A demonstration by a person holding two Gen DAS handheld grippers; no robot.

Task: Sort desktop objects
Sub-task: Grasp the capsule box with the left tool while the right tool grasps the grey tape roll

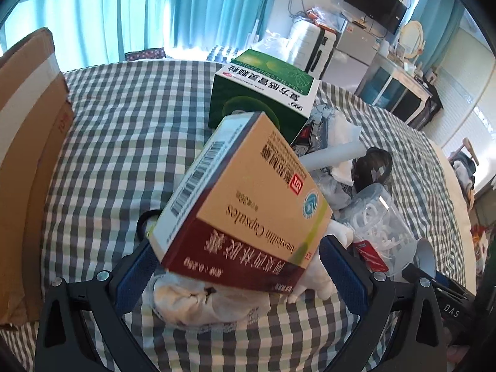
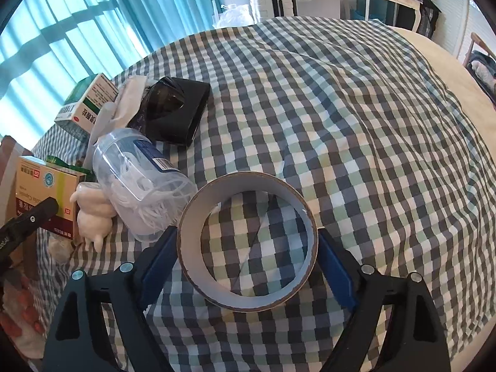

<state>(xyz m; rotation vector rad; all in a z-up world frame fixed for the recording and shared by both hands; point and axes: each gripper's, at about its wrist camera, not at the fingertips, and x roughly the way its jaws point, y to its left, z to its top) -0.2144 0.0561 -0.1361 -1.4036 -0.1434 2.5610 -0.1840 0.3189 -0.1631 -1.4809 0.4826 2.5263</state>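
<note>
the left gripper [image 1: 238,266] has the amoxicillin box [image 1: 245,204] between its blue pads, tilted, with the barcode side turned toward the left finger [image 1: 136,274]; the box's lower corner lies against that pad, while the right finger [image 1: 344,271] sits just beside the box's far edge, so it looks pinched, though the far contact is hard to make out. under the box and between the fingers lies a crumpled white cloth [image 1: 201,303] on the checked tablecloth [image 1: 124,124]. ahead of the gripper stands a green medicine box [image 1: 263,93], and to the right of it a clear plastic jar [image 1: 381,223] lying on its side, with a dark sunglasses case [image 1: 372,167] beyond. a cardboard box [image 1: 28,155] stands well off to the left. the right gripper [image 2: 248,254] straddles a tape roll [image 2: 248,241] that lies flat on the cloth [image 2: 341,124]; its left finger [image 2: 158,257] touches the roll's outer wall and its right finger [image 2: 336,266] stands just beside the opposite wall, the jaws spread wide around it. to the left of this gripper lie the clear jar [image 2: 139,183] and a small white figurine [image 2: 93,217], with the sunglasses case [image 2: 176,108] further ahead.
</note>
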